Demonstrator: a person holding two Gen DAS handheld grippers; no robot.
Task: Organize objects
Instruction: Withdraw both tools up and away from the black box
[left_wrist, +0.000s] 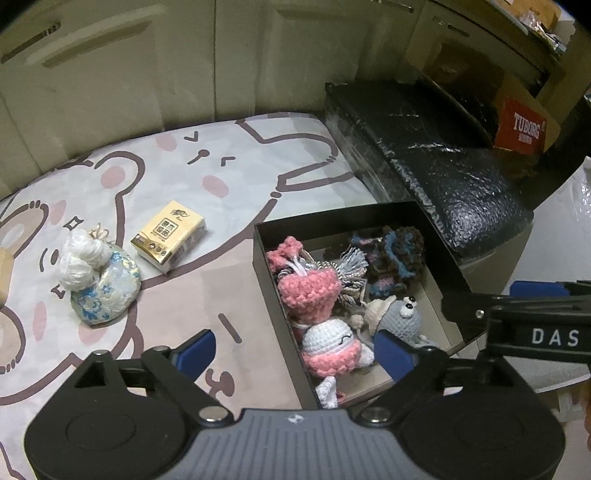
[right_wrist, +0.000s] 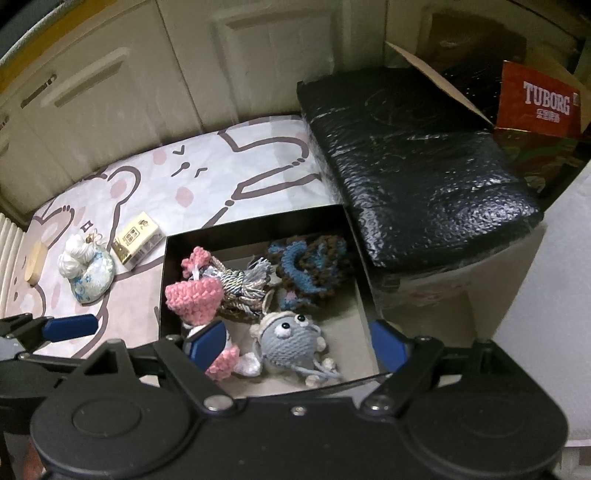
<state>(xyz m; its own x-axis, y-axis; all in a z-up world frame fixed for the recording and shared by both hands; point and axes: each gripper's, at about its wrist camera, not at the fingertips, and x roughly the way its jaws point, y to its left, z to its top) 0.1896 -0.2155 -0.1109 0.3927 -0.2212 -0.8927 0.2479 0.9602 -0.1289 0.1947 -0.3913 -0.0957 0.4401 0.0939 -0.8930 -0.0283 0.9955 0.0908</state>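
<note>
An open black box (left_wrist: 259, 266) (right_wrist: 164, 280) on the cartoon-print sheet holds a pink crochet piece (left_wrist: 306, 290), a grey tassel (left_wrist: 352, 267), a brown-blue crochet piece (right_wrist: 310, 266), a white-pink crochet doll (left_wrist: 330, 345) and a grey crochet doll (right_wrist: 286, 338). My left gripper (left_wrist: 295, 352) stands open astride the box's left wall, above the white-pink doll, with neither pad touching it. Over the box's near end, my right gripper (right_wrist: 297, 343) is open around the grey doll, its pads apart from it. Left of the box lie a yellow tissue pack (left_wrist: 170, 236) and a blue-flowered pouch (left_wrist: 99, 286).
A black foam-wrapped block (left_wrist: 424, 158) (right_wrist: 413, 166) stands right behind the box, with a red Tuborg carton (right_wrist: 543, 103) beyond it. Cabinet doors (left_wrist: 147, 74) close off the back. A round wooden piece (right_wrist: 35, 264) lies at the sheet's far left.
</note>
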